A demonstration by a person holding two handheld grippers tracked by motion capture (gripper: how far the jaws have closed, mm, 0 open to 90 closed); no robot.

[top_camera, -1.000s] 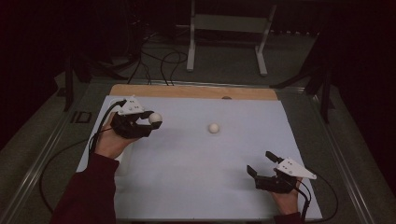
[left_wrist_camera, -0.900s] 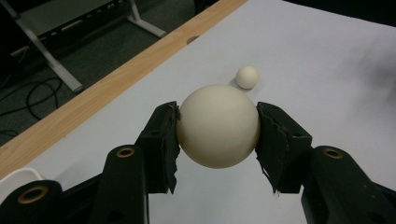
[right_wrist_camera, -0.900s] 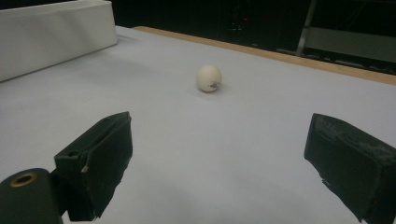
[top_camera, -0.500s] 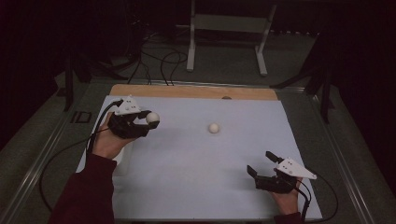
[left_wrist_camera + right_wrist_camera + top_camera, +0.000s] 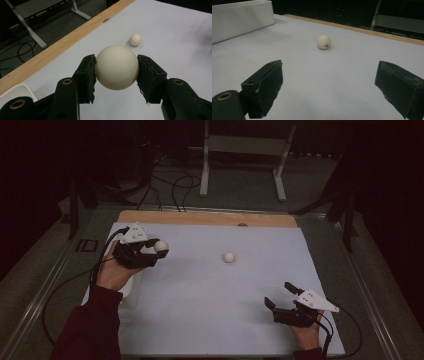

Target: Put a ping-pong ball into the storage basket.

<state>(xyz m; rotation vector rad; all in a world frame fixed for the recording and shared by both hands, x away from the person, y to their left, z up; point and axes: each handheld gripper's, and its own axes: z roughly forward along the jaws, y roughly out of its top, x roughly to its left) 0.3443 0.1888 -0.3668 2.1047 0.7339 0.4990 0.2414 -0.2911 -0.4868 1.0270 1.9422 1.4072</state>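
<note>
The left tongs [image 5: 152,251] gripped one cream ball [image 5: 161,246] at ten o'clock above the surface [image 5: 200,320], beside the white bin [image 5: 131,290]; dropping it in seemed left to do. A second ball [image 5: 229,257] lay near centre. The right tongs [image 5: 280,295] stood open and empty at four o'clock. Compared with the earlier frames, nothing had shifted.
</note>
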